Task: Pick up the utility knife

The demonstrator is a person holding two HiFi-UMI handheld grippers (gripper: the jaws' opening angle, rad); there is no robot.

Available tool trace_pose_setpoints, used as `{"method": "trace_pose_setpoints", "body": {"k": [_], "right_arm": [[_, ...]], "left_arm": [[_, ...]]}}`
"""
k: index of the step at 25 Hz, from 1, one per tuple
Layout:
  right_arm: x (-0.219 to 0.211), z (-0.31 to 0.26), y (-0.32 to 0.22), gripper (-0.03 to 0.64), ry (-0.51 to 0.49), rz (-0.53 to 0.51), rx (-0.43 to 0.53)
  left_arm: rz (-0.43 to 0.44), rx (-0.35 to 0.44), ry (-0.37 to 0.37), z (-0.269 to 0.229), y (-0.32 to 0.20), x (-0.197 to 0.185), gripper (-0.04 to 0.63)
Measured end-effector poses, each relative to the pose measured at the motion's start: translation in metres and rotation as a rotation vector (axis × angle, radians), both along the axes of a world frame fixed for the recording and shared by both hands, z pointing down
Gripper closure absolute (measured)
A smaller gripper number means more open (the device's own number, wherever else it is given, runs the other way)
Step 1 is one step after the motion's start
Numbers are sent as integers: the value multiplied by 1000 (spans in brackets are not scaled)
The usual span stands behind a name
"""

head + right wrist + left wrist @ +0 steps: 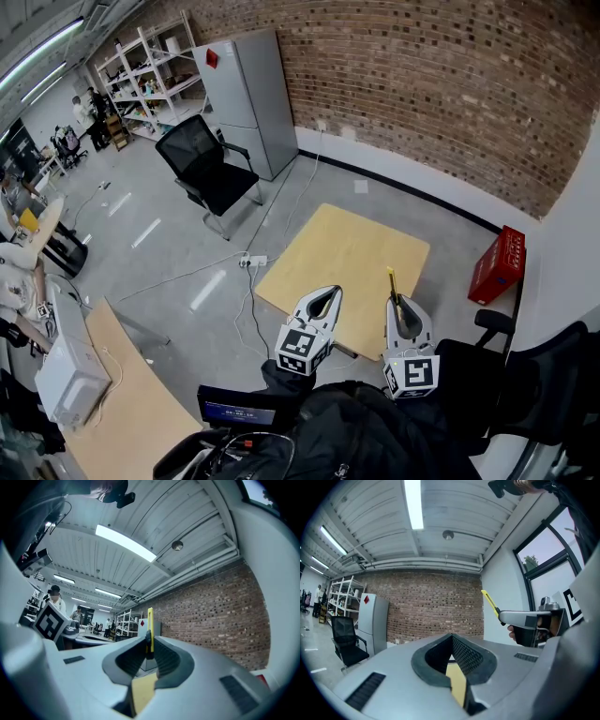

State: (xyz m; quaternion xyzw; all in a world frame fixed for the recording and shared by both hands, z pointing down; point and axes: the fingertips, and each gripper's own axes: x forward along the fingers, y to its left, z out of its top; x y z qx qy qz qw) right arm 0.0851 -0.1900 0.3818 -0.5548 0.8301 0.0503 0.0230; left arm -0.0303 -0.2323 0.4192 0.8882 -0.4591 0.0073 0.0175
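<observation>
The yellow utility knife (392, 281) stands upright, its tip pointing up and away, with my right gripper (398, 302) shut on its lower end. In the right gripper view the knife (150, 627) rises as a thin yellow strip from between the closed jaws (149, 643). The left gripper view shows the knife (490, 603) slanting up from the right gripper (520, 618). My left gripper (330, 292) is held beside it, to the left, shut with nothing in it (452, 637). Both grippers are raised above the near edge of a light wooden table (347, 248).
A black office chair (211, 169) and a grey fridge (248, 103) stand beyond the table, by the brick wall. A red box (497, 264) lies at right, a power strip (253, 261) with cables on the floor. A desk (122, 403) with a white device (70, 375) is at near left.
</observation>
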Motion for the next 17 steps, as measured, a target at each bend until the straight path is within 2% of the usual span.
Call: {"method": "trace_pose_setpoints", "body": {"k": [17], "right_arm": [[4,3,0,560,-8,4,-9]], "left_arm": [[14,1,-8,2,0,7,595]]}}
